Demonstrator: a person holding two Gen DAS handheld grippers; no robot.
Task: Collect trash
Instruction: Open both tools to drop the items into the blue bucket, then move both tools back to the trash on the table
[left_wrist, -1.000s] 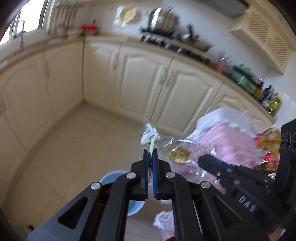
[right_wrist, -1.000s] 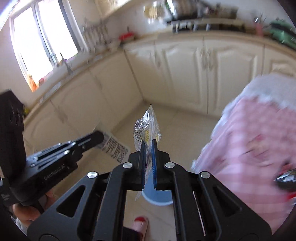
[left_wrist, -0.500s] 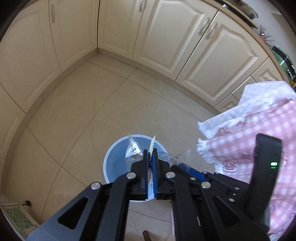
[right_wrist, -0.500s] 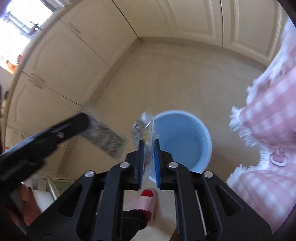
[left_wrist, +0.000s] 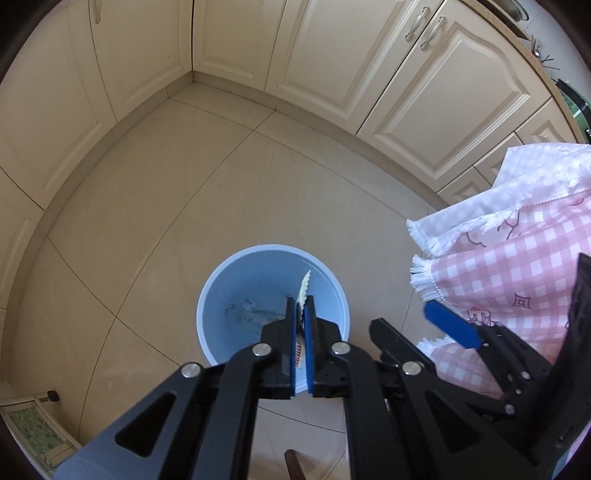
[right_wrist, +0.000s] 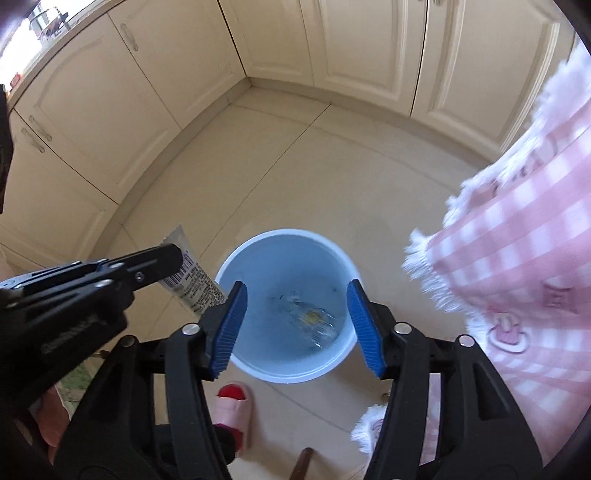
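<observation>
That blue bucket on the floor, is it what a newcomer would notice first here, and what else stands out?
Yes: the blue bucket stands on the tan floor below both grippers, with a clear wrapper lying inside. The right gripper hangs open over it, while the left gripper is shut on a flattened tube. A pink checked tablecloth drapes at the right.

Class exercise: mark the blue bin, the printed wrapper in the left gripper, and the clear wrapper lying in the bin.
Blue bin (right_wrist: 334, 363): right wrist view, front rim.
Printed wrapper (right_wrist: 192, 280): right wrist view, barcode area.
Clear wrapper (right_wrist: 314, 319): right wrist view, yellow patch.
</observation>
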